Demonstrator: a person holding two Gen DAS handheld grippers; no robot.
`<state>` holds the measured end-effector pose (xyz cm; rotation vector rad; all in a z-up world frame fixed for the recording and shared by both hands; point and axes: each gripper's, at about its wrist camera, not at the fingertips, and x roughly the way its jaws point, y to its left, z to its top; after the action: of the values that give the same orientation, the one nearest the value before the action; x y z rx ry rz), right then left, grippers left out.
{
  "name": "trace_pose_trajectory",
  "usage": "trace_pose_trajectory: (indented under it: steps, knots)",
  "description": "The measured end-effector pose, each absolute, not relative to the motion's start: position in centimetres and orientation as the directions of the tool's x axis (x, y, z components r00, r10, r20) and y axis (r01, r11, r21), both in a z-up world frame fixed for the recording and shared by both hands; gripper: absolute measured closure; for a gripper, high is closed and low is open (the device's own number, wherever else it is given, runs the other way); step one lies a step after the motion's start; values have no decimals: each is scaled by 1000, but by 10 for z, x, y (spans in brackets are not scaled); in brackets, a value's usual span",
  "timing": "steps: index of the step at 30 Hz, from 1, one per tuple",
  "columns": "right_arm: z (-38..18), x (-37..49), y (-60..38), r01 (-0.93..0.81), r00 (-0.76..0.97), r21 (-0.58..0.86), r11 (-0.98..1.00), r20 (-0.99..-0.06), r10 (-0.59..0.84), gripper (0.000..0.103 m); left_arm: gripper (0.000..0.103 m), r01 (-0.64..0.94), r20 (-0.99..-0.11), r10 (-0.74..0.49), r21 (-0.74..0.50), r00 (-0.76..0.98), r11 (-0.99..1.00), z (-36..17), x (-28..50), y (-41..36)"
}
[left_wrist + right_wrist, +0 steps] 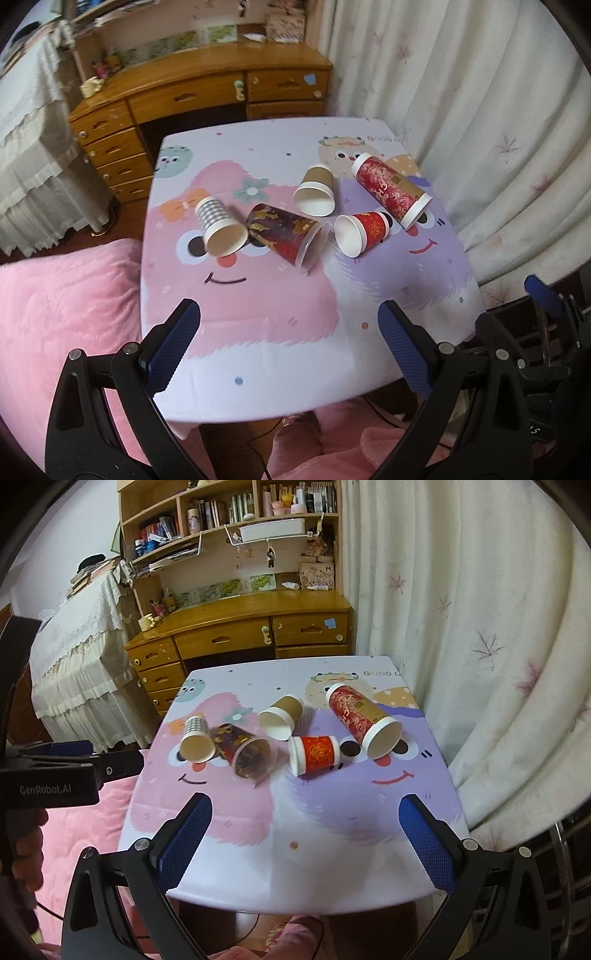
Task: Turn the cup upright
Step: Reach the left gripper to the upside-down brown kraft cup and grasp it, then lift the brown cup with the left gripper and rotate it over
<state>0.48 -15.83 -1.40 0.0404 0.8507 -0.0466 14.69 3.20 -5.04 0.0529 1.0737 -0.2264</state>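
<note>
A: Lying on their sides ahead of both tongs, left to right: striped cup (pixel 218 221), dark foil cup (pixel 284 234), brown cup (pixel 316 190), red cup (pixel 364 232), tall red cup (pixel 391 188).

B: Left tongs (pixel 290 319) spread apart and empty; right tongs (pixel 304 810) likewise, over the table (pixel 332 849).

5 cups (pixel 314 218) lie tipped on the table (pixel 258 332).

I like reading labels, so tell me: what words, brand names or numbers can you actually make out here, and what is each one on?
"GenRobot.AI": on the black body of the left gripper.
"GOOD L", cut off at the edge: on the printed tablecloth.
Gold lettering on the tall red cup: too small to read.
Gold emblem on the small red cup: not legible.
Book spines on the bookshelf: blurred.
</note>
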Motion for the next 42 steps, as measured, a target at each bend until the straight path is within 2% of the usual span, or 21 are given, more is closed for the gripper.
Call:
trace_pose_trajectory:
  steps: [8, 18, 22, 30, 31, 33, 37, 38, 42]
  knots:
    - [-43, 118, -209, -15, 633, -31, 999, -774, -15, 0, 7, 268, -930, -85, 16, 357, 963, -88, 270, -27]
    - [-112, 252, -247, -151, 581, -154, 976, -813, -38, 0, 7, 297, -994, 24, 54, 103, 953, -191, 417, -94]
    - [-141, 287, -255, -199, 563, -185, 962, -825, -42, 0, 7, 324, -998, 53, 61, 34, 944, -225, 443, -113]
    - [-179, 314, -258, -252, 531, -158, 955, -847, 0, 0, 7, 305, -987, 123, 86, -104, 948, -284, 483, -130]
    - [-182, 317, -259, -253, 527, -146, 956, -850, 10, 0, 8, 302, -983, 136, 93, -122, 949, -291, 487, -132]
    - [-185, 320, -260, -254, 522, -127, 959, -852, 26, 0, 19, 290, -982, 129, 85, -135, 953, -297, 491, -133]
    - [-188, 319, -259, -271, 510, -109, 956, -859, 47, 0, 31, 281, -981, 100, 51, -163, 958, -306, 497, -138]
    - [-188, 316, -259, -274, 507, -109, 956, -860, 47, 0, 38, 278, -982, 97, 48, -165, 959, -308, 499, -139]
    - [-185, 308, -258, -261, 507, -102, 960, -861, 47, 0, 41, 272, -984, 70, 23, -163, 962, -308, 499, -143]
